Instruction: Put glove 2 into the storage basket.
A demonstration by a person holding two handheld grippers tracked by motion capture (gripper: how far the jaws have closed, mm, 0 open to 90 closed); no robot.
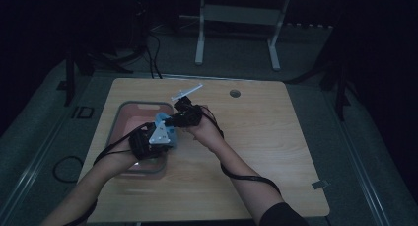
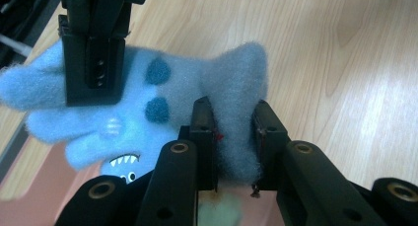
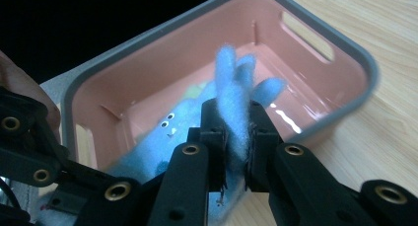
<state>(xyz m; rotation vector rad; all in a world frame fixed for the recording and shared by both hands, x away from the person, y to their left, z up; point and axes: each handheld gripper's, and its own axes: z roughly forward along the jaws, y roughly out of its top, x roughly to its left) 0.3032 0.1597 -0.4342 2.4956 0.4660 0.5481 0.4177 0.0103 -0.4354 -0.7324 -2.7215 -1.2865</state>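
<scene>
Blue plush toy (image 2: 148, 102) pinched by left tool (image 2: 231, 137) and right tool (image 3: 235, 137) over pink bin (image 3: 355, 53); lift evenly, keep both grips firm.

Dim up in the high view: the room is nearly black and the worktop (image 1: 256, 137) is only faintly lit. Both gripper views are brighter, with pale glare streaking the wood. The pink basket (image 3: 345, 48) smears with blur at its right rim, and the near gripper arms look soft.
</scene>
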